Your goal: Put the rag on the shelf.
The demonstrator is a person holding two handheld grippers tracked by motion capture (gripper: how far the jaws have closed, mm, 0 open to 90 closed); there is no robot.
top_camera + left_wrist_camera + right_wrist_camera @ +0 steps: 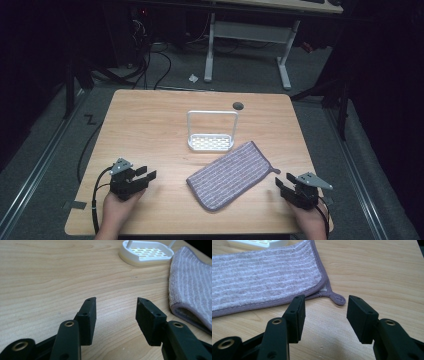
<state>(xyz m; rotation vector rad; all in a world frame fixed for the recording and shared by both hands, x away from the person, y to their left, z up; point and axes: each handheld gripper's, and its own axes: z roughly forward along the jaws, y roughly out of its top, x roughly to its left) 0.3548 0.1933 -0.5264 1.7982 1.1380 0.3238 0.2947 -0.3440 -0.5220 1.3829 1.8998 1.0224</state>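
Striped purple towel (231, 175) lying flat on wooden counter (150, 125), slanting, hanging loop (337, 299) sticking out at its right corner. White rack (211, 131) standing just behind towel, upright handle frame rising over slotted base. Left tongs (145, 175) sitting well left of towel, jaws gaping apart, gripping nothing, pointing toward towel. Right tongs (283, 183) sitting just right of towel, jaws likewise spread, empty, loop lying just ahead of the gap. Hand (116, 212) holding left tongs, hand (311, 222) holding right.
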